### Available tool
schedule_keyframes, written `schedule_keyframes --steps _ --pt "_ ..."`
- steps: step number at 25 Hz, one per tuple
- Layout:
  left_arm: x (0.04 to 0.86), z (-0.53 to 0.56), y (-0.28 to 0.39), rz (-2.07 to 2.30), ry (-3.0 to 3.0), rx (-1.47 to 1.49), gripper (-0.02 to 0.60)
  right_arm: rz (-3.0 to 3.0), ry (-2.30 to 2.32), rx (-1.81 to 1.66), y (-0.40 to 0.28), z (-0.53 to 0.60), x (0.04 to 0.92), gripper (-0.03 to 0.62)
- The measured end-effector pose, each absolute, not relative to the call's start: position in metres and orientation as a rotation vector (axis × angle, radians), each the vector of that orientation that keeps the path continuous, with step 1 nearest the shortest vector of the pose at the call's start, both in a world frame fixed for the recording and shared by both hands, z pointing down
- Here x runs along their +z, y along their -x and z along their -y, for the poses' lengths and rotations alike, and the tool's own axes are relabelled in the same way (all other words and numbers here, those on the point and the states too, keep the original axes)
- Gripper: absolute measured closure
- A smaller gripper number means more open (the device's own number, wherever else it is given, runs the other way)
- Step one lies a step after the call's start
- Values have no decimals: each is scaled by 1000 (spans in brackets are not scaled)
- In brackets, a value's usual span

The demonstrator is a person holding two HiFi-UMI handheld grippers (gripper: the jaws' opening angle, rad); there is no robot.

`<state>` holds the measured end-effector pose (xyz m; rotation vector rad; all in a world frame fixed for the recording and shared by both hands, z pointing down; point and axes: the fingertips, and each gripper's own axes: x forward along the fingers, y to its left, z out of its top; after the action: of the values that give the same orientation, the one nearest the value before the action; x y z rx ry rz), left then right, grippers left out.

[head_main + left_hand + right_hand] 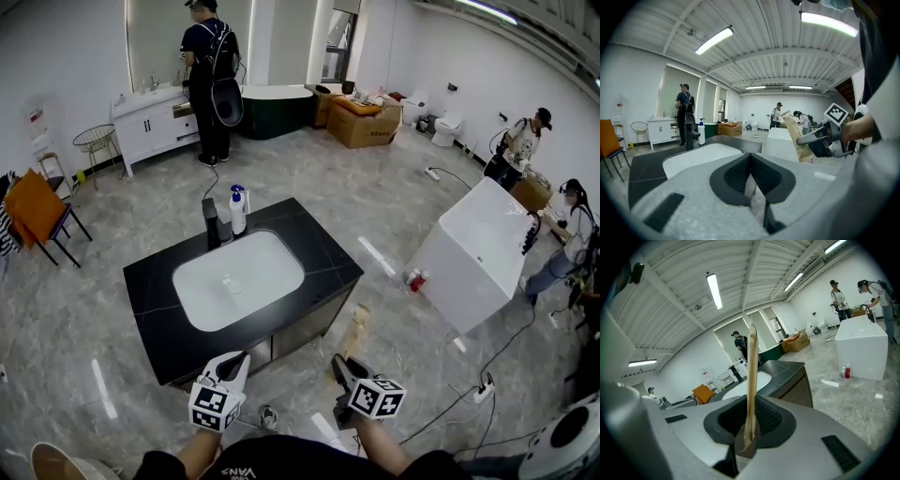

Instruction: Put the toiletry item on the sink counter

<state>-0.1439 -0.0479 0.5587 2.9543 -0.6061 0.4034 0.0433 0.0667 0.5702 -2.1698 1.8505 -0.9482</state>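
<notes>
A flat tan paper packet (354,330) stands upright in my right gripper (342,367), which is shut on its lower edge. It shows edge-on as a thin strip (751,380) between the pads of the right gripper (749,427). Just ahead is the black sink counter (150,291) with a white basin (239,279), a black faucet (212,223) and a white spray bottle (238,210). My left gripper (239,361) hovers at the counter's near edge. Its jaws (750,161) are shut on nothing. The packet (794,138) shows to its right.
A white tub-like block (478,248) stands to the right, with small red bottles (414,279) at its foot. Cables and a power strip (483,391) lie on the floor. A white vanity (150,117) with a person, an orange chair (37,211) and cardboard boxes (361,120) are further off.
</notes>
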Motion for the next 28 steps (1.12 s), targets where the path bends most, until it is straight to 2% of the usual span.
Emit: schedule_keyframes --steps 15,28 --pt "563 122 94 507 -2948 402 572 -1749 2214 -959 -85 -5 579 545" --pt "548 160 36 789 -2868 391 572 -1958 2091 -1032 -167 67 585 545"
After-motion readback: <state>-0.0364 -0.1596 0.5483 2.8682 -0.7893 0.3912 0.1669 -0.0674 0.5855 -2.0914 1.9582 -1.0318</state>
